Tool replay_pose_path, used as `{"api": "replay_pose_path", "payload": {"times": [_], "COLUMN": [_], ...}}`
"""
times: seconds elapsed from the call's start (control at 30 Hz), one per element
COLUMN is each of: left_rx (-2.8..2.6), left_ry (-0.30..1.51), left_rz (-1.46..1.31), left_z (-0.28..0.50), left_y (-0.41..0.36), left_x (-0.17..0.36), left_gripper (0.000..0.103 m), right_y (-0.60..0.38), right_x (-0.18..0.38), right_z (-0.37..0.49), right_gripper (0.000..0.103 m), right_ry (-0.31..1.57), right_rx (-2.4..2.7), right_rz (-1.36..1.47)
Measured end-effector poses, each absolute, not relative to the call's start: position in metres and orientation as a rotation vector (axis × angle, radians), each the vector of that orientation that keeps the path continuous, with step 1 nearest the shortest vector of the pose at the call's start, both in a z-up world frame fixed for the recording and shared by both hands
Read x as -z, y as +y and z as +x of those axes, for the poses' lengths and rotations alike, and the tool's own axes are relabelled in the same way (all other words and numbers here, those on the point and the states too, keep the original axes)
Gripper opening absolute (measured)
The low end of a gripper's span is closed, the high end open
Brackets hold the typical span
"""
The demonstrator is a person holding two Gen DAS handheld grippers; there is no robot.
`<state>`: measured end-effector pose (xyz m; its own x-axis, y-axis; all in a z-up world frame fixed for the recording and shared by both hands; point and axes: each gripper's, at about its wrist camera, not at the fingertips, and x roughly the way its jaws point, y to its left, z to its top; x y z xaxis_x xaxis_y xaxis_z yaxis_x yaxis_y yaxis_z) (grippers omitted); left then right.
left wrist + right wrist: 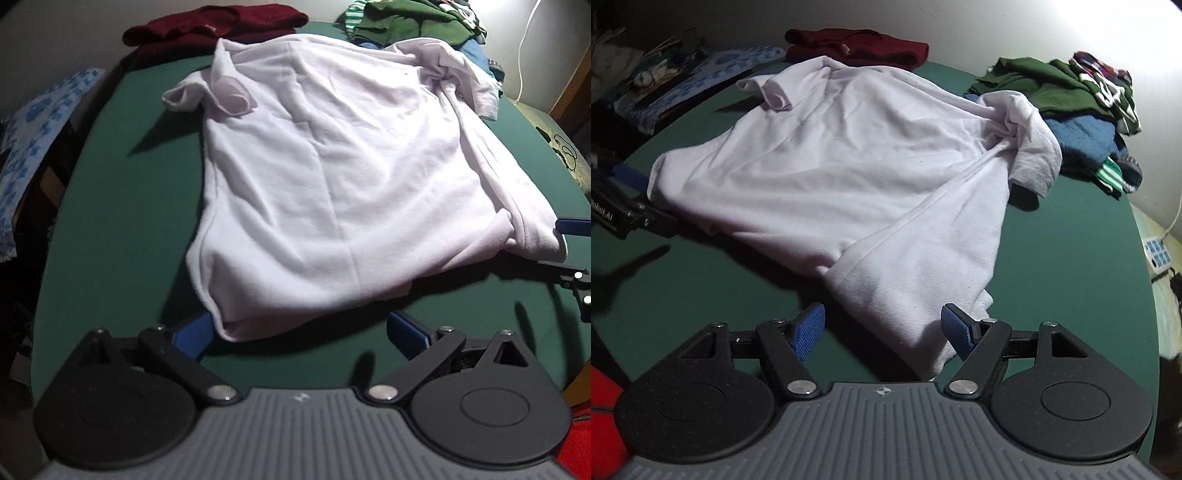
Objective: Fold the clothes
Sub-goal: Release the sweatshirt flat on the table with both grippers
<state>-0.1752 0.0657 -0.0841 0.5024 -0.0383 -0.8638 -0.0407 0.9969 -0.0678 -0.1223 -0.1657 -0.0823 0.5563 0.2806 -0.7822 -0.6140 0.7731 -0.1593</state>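
A white polo shirt [332, 177] lies spread on the green table [110, 229], collar end far, hem near; it also shows in the right wrist view [831, 166]. My left gripper [299, 332] is open at the shirt's near left hem corner, whose cloth reaches between the blue fingers [194, 330]. My right gripper [882, 326] is open, and the shirt's near right hem corner lies between its blue pads [807, 330]. The right gripper also shows at the right edge of the left wrist view [576, 251]. The right sleeve [1034, 147] is bunched.
A dark red garment [218, 26] lies at the table's far left. A pile of green, blue and striped clothes [1071, 110] sits at the far right. A blue patterned cloth [33, 147] hangs beyond the left edge. A power strip [1158, 251] lies off the right edge.
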Motion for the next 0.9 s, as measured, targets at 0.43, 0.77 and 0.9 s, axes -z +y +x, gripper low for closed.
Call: {"api": "replay_pose_path", "payload": {"times": [0.43,0.77,0.9], "left_rx": [0.074,0.043,0.026], "left_ry": [0.850,0.756,0.865], "left_rz": [-0.085,-0.154,-0.158], "left_z": [-0.168,-0.191,-0.191], "left_y": [0.067,0.102,0.104], "left_x": [0.053,0.003,0.034], "left_gripper": [0.016,0.011,0.033], "right_y": [-0.188,-0.256,-0.254], "right_x": [0.066,0.048,0.064], "right_z": [-0.107,-0.073,-0.075], "right_gripper": [0.010,0.033,0.049], "right_ry": [0.835,0.981,0.963], "right_rx": [-0.447,-0.401,-0.234], "right_rz": [-0.152,0.210,0.143]}}
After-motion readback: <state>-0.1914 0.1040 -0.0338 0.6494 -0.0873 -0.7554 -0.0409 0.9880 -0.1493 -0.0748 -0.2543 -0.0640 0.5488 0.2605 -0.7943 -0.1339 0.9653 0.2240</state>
